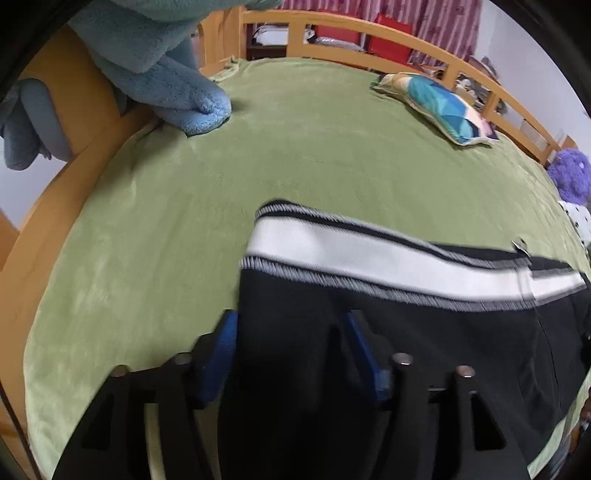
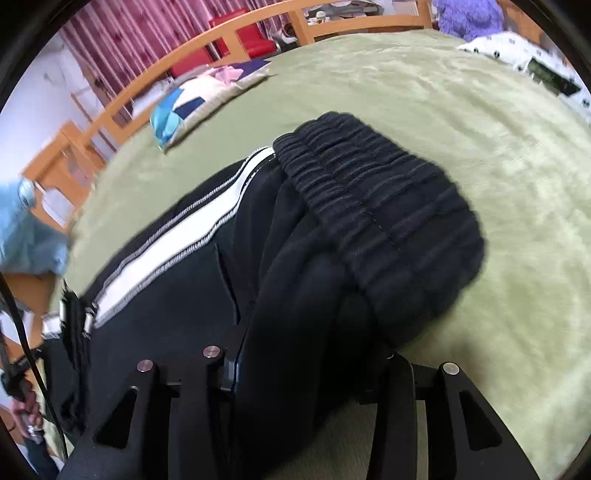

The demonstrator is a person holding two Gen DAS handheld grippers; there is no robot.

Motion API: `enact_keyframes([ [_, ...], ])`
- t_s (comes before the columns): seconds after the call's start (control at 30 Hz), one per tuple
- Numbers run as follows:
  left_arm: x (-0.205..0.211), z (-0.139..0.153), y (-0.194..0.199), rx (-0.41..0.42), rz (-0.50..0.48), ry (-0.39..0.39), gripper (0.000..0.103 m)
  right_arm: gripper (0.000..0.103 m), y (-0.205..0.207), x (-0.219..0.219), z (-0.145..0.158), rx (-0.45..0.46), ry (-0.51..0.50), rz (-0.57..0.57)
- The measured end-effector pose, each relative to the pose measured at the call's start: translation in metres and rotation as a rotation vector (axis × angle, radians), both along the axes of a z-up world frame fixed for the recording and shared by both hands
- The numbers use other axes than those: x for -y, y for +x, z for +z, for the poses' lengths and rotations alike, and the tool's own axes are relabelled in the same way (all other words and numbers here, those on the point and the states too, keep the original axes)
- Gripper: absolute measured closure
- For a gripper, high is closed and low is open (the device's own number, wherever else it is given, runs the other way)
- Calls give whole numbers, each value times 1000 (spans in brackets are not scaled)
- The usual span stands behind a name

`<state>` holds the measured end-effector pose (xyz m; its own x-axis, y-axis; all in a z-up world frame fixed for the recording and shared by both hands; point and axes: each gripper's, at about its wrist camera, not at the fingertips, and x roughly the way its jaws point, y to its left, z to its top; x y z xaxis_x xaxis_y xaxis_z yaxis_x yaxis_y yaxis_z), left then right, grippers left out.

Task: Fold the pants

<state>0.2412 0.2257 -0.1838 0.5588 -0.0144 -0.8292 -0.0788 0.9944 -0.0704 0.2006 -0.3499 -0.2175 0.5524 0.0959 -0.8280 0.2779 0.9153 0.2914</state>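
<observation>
Left wrist view: one pair of black track pants with a white side stripe (image 1: 369, 254) lies on the green fleece bed cover (image 1: 295, 147), the leg fabric running down between the blue pads of the left gripper (image 1: 291, 332). Its jaws stand apart, and the pads appear loose on the cloth rather than pinching it. Only this view shows the blue plush blanket (image 1: 173, 81) draped over the wooden bed frame (image 1: 369, 27) at upper left. One patchwork pillow in teal, yellow and cream (image 1: 447, 110) rests near the far rail, and one purple plush toy (image 1: 570, 173) sits at the right edge.

Right wrist view: the ribbed black elastic waistband (image 2: 380, 206), unseen from the left, is bunched on the bed cover (image 2: 498, 184) just ahead of the right gripper (image 2: 310, 354). Dark fabric fills the gap between its partly parted jaws; whether they press it cannot be told. The same pillow (image 2: 192, 107) lies at upper left. At lower left, a person's hand (image 2: 27, 413) shows beside a black cable (image 2: 22, 332).
</observation>
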Motion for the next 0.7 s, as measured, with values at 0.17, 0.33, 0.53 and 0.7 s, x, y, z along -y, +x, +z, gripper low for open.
enact_keyframes([
  [0.17, 10, -4, -51, -8, -26, 32, 30, 61, -40, -20, 30, -1, -208, -7],
  [0.33, 18, -25, -89, -47, 7, 81, 24, 61, -68, -57, 64, 88, -268, 76],
  [0.53, 4, -12, -124, -29, 38, -30, 24, 58, -62, -147, 72, 151, -138, 329],
  [0.7, -18, -1, -153, -21, 67, -48, 24, 56, -43, -220, 44, 105, 73, 484],
])
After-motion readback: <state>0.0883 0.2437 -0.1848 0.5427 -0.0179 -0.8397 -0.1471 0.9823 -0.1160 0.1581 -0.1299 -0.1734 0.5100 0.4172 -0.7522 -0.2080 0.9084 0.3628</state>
